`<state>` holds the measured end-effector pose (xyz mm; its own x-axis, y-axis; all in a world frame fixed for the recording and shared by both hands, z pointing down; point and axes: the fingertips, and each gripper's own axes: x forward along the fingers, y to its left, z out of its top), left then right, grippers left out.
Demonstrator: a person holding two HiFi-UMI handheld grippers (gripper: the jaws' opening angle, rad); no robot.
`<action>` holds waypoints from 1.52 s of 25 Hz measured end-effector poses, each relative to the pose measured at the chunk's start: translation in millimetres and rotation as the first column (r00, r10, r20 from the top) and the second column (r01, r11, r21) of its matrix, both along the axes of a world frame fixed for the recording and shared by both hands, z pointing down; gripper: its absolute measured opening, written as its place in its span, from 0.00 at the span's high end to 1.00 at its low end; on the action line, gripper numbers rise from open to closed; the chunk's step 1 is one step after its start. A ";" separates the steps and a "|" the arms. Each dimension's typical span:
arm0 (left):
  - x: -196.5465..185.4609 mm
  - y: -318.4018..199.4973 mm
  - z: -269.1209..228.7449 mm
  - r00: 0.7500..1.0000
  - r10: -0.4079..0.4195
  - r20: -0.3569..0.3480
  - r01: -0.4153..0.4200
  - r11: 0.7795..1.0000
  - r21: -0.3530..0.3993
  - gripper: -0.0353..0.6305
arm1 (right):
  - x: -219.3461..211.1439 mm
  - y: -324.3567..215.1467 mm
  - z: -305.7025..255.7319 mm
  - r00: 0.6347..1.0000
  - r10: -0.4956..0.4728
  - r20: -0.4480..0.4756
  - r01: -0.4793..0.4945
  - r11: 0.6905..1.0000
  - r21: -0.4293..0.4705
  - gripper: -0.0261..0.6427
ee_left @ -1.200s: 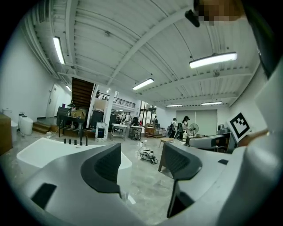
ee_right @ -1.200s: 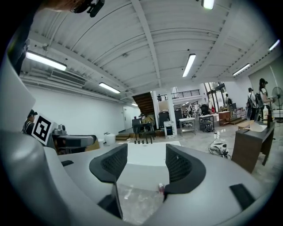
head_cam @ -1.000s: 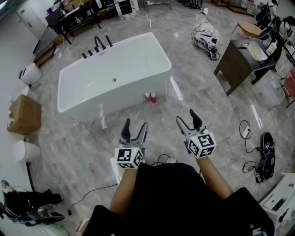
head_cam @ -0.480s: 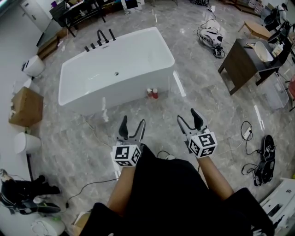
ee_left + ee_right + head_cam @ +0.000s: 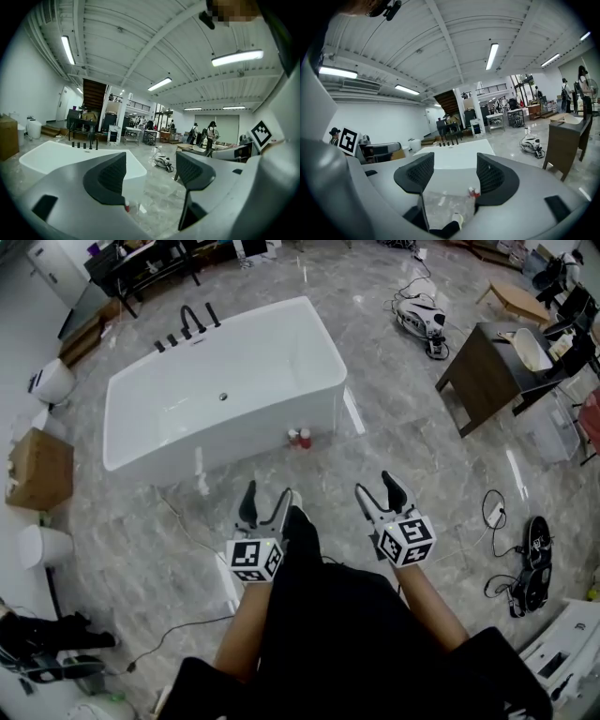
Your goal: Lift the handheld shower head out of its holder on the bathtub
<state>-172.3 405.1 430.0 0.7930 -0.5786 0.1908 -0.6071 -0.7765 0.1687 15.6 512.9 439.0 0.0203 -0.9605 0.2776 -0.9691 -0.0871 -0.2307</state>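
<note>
- While the person stands on the near long side of the bathtub (image 5: pixel 267 439), both grippers are held out in front of the body, well apart from the tub.
- Left gripper (image 5: pixel 267 502): released. Its jaws stand apart with nothing between them, and its own view shows only the bathtub's near corner and grey floor through the gap.
- Right gripper (image 5: pixel 376 487): likewise released, jaws parted and empty. It points toward the bathtub's near wall.
- Handheld shower head (image 5: pixel 215 316): seated upright in its holder on the bathtub's far rim. It appears to be the slim black rod at the right end of a row of black fittings (image 5: pixel 184 329), though at this range I cannot be sure. Neither gripper is near it.
- Two small red bottles (image 5: pixel 298 438) stand on the floor at the foot of the bathtub's near wall, toward its right end.
- A cardboard box (image 5: pixel 37 470) sits beyond the bathtub's left end.
- A dark wooden table (image 5: pixel 480 376) stands well apart from the bathtub's right end.
</note>
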 end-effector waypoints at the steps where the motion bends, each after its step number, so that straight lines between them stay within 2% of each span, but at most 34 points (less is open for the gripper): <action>1: 6.8 -11.6 1.8 1.000 0.007 -0.003 -0.007 1.000 -0.003 0.48 | 3.6 -9.8 1.5 1.000 0.005 0.007 -0.005 1.000 -0.004 0.58; 5: 40.7 -66.3 6.8 0.998 0.023 -0.051 -0.025 0.998 -0.052 0.48 | 30.0 -53.0 3.3 1.000 0.029 -0.008 -0.030 0.999 -0.023 0.58; 10: 68.9 -144.6 8.2 0.998 0.042 -0.056 -0.044 0.998 -0.035 0.48 | 57.9 -125.3 8.1 0.998 0.052 -0.021 -0.053 0.997 -0.056 0.58; 13: 75.1 -188.1 9.9 0.996 0.042 -0.075 -0.047 0.997 -0.059 0.48 | 62.9 -173.5 8.6 0.999 0.025 -0.034 -0.027 0.997 -0.072 0.58; 18: 65.1 -256.4 15.6 0.996 0.016 -0.087 -0.024 0.996 -0.086 0.47 | 62.3 -257.1 3.2 0.999 0.001 -0.052 -0.005 0.998 -0.068 0.58; 26: 56.8 -341.6 10.2 0.997 0.008 -0.071 -0.011 0.999 -0.046 0.47 | 55.0 -356.3 -10.0 0.992 -0.061 -0.114 0.052 0.995 -0.080 0.58; 32: 45.9 -390.2 16.4 0.998 -0.031 -0.055 0.027 0.997 -0.066 0.47 | 48.8 -417.5 -5.4 0.995 -0.085 -0.054 0.080 0.993 -0.089 0.58; 38: 46.3 -422.0 21.2 0.999 -0.024 -0.048 0.020 0.997 -0.076 0.47 | 45.4 -469.6 -17.4 0.994 -0.091 -0.060 0.088 0.995 -0.055 0.58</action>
<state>-126.0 -16.9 451.2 0.7896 -0.5814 0.1960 -0.6136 -0.7470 0.2560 61.0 43.3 421.6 -0.0461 -0.9434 0.3285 -0.9860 -0.0098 -0.1666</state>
